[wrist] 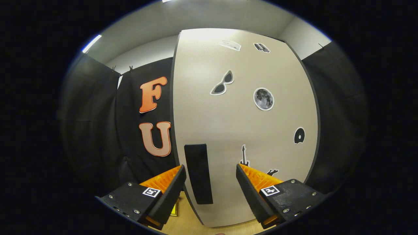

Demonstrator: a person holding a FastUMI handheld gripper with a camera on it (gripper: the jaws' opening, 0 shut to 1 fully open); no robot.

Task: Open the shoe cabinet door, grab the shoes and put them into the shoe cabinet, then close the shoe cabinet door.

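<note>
Tongs [211, 171] spread wide, I straddle the dark handle [198, 173] on the shut cabinet door [248, 130]; squeeze squarely.

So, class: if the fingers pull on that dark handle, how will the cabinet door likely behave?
The cabinet door looks like a flat, rigid panel, so it should swing rather than flex. The handle, a slim upright bar between the open fingers, probably offers a firm grip. The stickers suggest a smooth face, likely slippery if pushed.

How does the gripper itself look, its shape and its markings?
The gripper has two wedge-shaped fingers with ribbed inner pads. Behind each sits a flat black plate with silver screws, and each plate carries a small square black-and-white marker.
</note>
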